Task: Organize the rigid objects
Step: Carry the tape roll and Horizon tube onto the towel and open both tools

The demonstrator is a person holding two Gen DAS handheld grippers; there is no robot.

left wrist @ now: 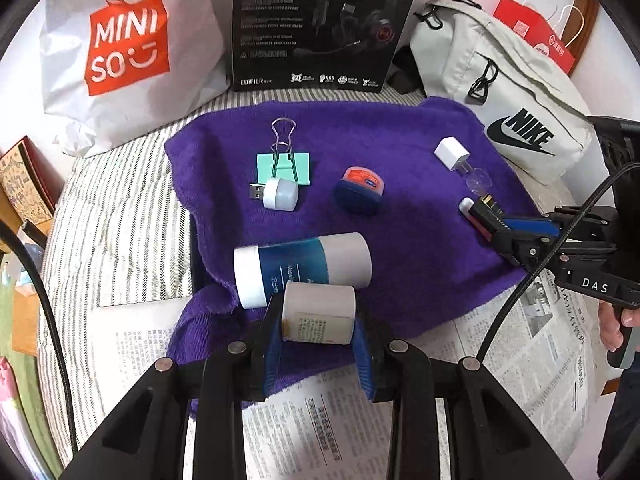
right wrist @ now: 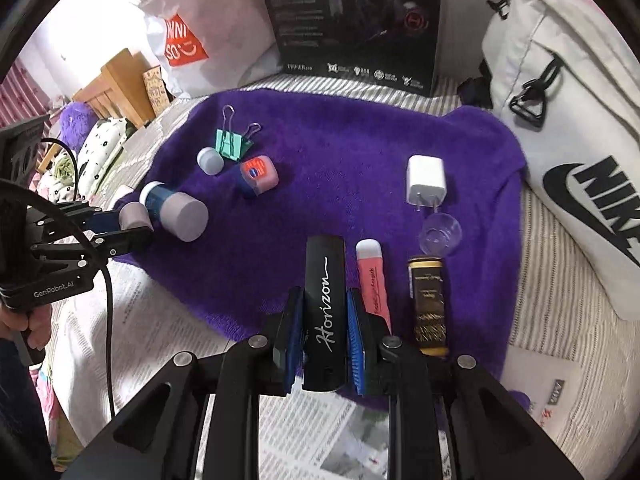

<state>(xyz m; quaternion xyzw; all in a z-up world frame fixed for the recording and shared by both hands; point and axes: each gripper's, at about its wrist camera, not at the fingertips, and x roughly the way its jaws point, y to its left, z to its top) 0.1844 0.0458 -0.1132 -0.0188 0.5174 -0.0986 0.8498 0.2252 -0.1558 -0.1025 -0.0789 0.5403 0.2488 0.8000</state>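
The left gripper (left wrist: 318, 318) has its fingers clamped crosswise on a small white bottle (left wrist: 318, 312), just beside the larger blue-banded bottle (left wrist: 302, 268) on the purple towel (left wrist: 400, 208). The right gripper (right wrist: 322, 332) grips the black Horizon case (right wrist: 325, 308), whose long axis runs parallel to the pink tube (right wrist: 374, 276) alongside.

On the purple towel (right wrist: 360, 152) lie a mint binder clip (left wrist: 283, 164), a small USB light (left wrist: 280, 194), a blue jar with an orange lid (left wrist: 359, 191), a white charger plug (right wrist: 425, 180) and a clear cup (right wrist: 439, 235). A blue-banded white tube (left wrist: 302, 267) lies on its side just beyond a small white bottle (left wrist: 318, 313) clamped sideways between blue pads. A black "Horizon" case (right wrist: 325, 312) is likewise clamped, beside a pink tube (right wrist: 373, 276) and a black-and-gold tube (right wrist: 427, 304).
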